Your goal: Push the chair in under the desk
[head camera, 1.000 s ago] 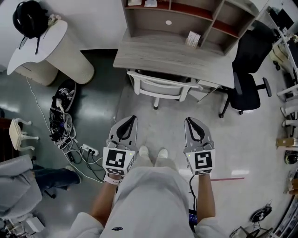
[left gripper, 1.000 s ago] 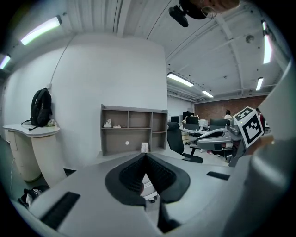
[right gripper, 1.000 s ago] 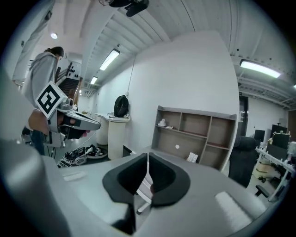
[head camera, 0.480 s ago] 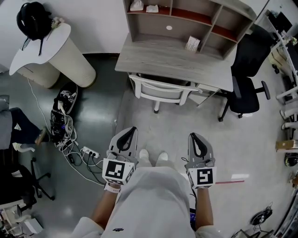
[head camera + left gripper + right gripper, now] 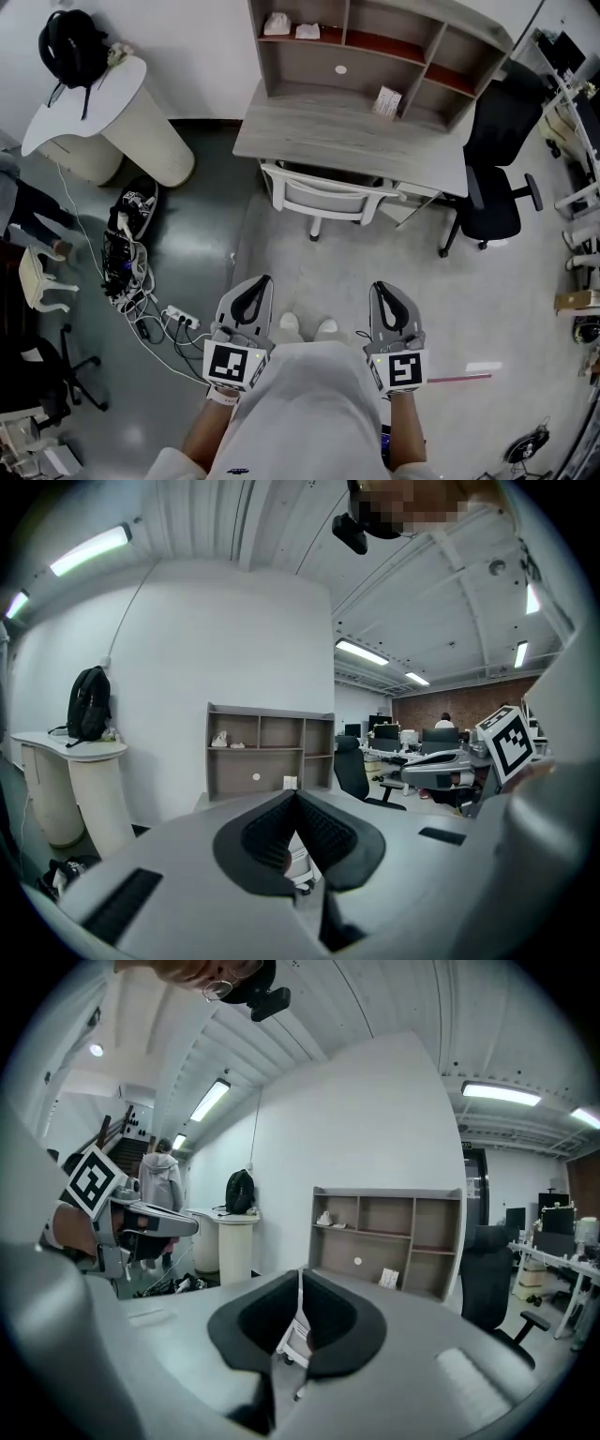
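**Head view.** The left gripper (image 5: 253, 284) and the right gripper (image 5: 382, 291) are held side by side above the floor (image 5: 281, 248). Both point toward the desk (image 5: 347, 141) and are well apart from it. The white chair (image 5: 328, 195) stands at the middle of the desk's front edge, mostly beneath the desktop, with its backrest showing outside that edge. Neither gripper touches the chair. A black office chair (image 5: 497, 159) stands off the desk's right end.

**Left gripper view.** The pads (image 5: 267, 832) meet at their tips, so the claw is fully closed and empty. The shelf unit (image 5: 270, 752) on the desk lies straight ahead.

**Right gripper view.** The claw is closed to a hairline slit, with nothing between its jaws. Part of the white chair shows through the gap below the tips.
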`<state>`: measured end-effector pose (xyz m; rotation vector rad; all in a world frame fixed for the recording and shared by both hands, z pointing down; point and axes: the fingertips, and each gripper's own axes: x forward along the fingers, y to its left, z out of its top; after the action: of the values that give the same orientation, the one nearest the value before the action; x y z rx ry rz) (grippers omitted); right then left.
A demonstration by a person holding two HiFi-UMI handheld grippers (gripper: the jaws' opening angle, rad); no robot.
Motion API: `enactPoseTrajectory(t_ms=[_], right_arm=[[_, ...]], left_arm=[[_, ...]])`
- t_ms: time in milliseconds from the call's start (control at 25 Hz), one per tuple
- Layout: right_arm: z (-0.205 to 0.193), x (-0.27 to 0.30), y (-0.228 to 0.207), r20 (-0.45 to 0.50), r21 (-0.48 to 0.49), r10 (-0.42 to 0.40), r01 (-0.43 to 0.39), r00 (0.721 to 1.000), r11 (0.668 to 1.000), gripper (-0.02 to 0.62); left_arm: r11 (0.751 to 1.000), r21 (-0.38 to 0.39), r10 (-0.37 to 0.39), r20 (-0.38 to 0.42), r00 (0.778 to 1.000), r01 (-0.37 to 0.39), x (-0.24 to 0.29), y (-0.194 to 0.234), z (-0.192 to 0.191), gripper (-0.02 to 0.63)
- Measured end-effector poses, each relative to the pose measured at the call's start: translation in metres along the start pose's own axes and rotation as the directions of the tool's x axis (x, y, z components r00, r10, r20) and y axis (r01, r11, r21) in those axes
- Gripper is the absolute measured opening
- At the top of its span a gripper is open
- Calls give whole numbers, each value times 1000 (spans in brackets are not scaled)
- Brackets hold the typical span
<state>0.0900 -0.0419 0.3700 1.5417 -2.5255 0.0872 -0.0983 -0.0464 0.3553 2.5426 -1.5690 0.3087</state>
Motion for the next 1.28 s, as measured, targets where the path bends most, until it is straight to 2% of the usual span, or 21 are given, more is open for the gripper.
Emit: enactPoseTrajectory(t_ms=[680, 1280], right_arm=[[24, 19, 6, 30, -49, 6, -4, 1000, 999, 12], [23, 29, 1, 18, -36, 21, -21, 1000, 999, 12]], left_arm=[[999, -27, -24, 7, 1000, 24, 15, -10, 4, 6], [999, -28, -29, 10, 1000, 29, 24, -12, 11, 6]])
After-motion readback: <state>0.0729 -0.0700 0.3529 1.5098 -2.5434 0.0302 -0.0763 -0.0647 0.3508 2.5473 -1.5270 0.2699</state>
